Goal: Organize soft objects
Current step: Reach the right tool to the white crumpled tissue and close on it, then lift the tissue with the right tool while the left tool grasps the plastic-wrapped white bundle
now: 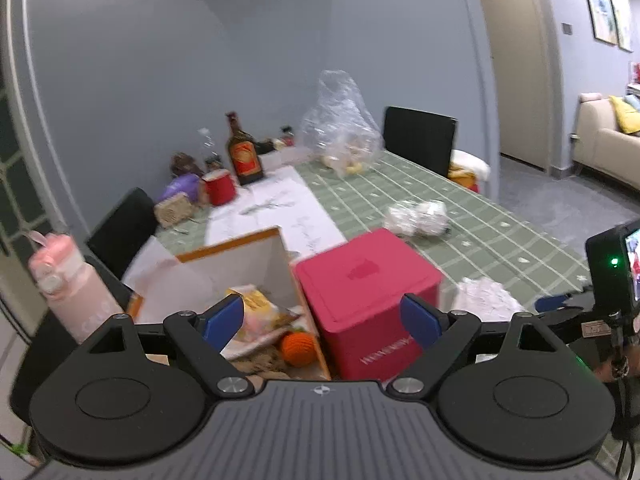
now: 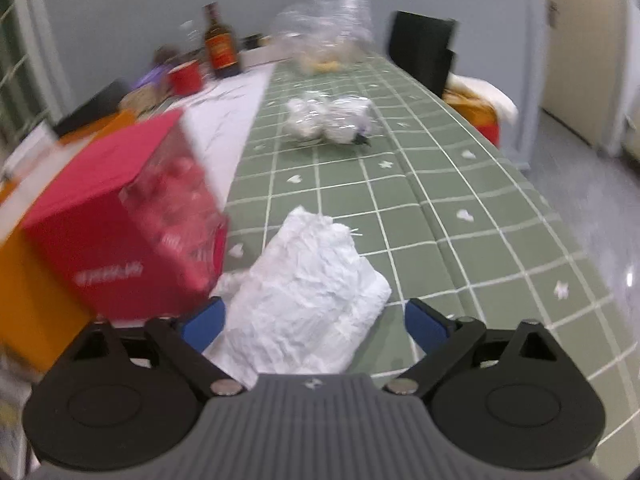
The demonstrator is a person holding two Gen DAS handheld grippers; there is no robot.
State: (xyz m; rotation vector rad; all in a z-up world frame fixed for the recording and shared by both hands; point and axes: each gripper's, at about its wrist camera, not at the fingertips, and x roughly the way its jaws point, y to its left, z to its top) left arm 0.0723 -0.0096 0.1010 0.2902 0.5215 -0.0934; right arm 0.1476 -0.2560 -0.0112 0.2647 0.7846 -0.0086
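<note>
Crumpled white cloth (image 2: 308, 292) lies on the green checked tablecloth (image 2: 460, 208) at lower centre of the right wrist view, between the right gripper's (image 2: 316, 320) wide-spread jaws, beside a red box (image 2: 120, 224). Left gripper (image 1: 322, 322) hangs wide and empty over an orange-edged box (image 1: 240, 248) holding 1 orange knitted ball (image 1: 298, 348).

Grey-blue wall (image 1: 160, 60), 2 black chairs (image 1: 420, 144), beige sofa (image 1: 608, 148).

A home's dining area: a long table (image 1: 460, 216) under green checked cloth, black chairs (image 1: 420, 144) alongside, a beige sofa (image 1: 608, 144) far right, framed pictures (image 1: 606, 8) on the wall.
</note>
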